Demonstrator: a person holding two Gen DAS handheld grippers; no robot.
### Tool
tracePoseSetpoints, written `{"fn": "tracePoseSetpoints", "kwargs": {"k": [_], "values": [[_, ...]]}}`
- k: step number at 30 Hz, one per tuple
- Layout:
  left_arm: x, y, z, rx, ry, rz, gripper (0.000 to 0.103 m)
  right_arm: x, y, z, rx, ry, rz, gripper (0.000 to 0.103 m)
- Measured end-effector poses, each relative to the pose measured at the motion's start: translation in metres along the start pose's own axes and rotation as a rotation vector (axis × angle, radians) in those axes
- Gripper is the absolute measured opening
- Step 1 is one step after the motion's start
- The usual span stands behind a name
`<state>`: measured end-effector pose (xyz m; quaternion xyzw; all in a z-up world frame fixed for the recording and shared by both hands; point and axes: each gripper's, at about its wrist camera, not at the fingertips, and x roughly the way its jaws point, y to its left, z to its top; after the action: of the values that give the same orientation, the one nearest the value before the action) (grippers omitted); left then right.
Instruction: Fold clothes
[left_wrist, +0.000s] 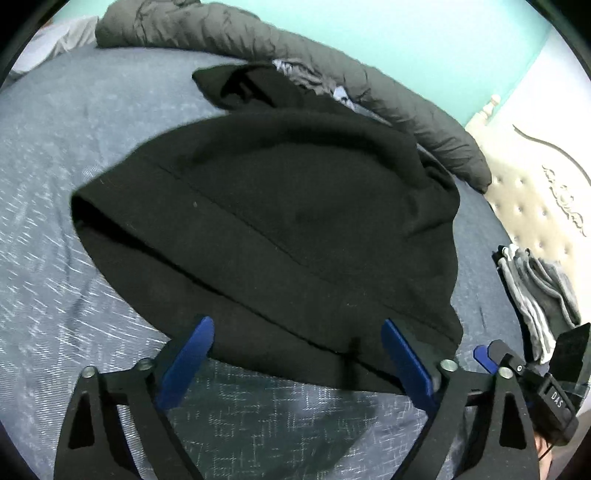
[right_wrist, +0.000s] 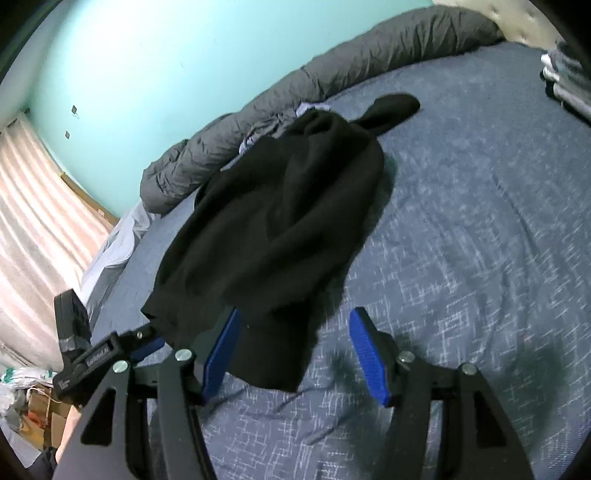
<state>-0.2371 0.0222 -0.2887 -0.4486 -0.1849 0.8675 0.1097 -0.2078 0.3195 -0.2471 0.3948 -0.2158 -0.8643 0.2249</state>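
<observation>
A black garment (left_wrist: 280, 221) lies bunched and partly folded on the blue-grey bed sheet (left_wrist: 74, 258). One sleeve or end (left_wrist: 240, 85) trails toward the far side. My left gripper (left_wrist: 299, 343) is open, its blue fingers (left_wrist: 192, 354) wide apart on either side of the garment's near hem. In the right wrist view the same black garment (right_wrist: 280, 206) stretches away from me. My right gripper (right_wrist: 295, 350) is open too, and the garment's near corner lies between its blue fingers (right_wrist: 369, 354). The left gripper (right_wrist: 110, 350) shows at that view's left edge, beside the garment's corner.
A rolled grey duvet (left_wrist: 332, 70) lines the far side of the bed under a teal wall (right_wrist: 166, 55). A stack of folded grey and white clothes (left_wrist: 539, 295) sits near the tufted headboard (left_wrist: 535, 192). Pink curtains (right_wrist: 37, 221) and boxes (right_wrist: 37, 413) stand beyond the bed's left edge.
</observation>
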Motion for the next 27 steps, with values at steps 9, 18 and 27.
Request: {"fn": "tracePoseSetpoints", "kwargs": {"k": [9,18,27], "values": [[0.010,-0.002,0.010,0.052,0.020,-0.015,0.051,0.008,-0.009,0.000,0.024,0.024,0.008,0.062],[0.008,-0.004,0.012,0.080,0.010,-0.059,0.004,0.011,-0.015,0.000,0.047,0.030,0.001,0.062],[-0.010,-0.009,0.011,0.105,0.008,0.009,0.041,0.012,-0.016,0.001,0.062,0.029,0.007,0.062]]}}
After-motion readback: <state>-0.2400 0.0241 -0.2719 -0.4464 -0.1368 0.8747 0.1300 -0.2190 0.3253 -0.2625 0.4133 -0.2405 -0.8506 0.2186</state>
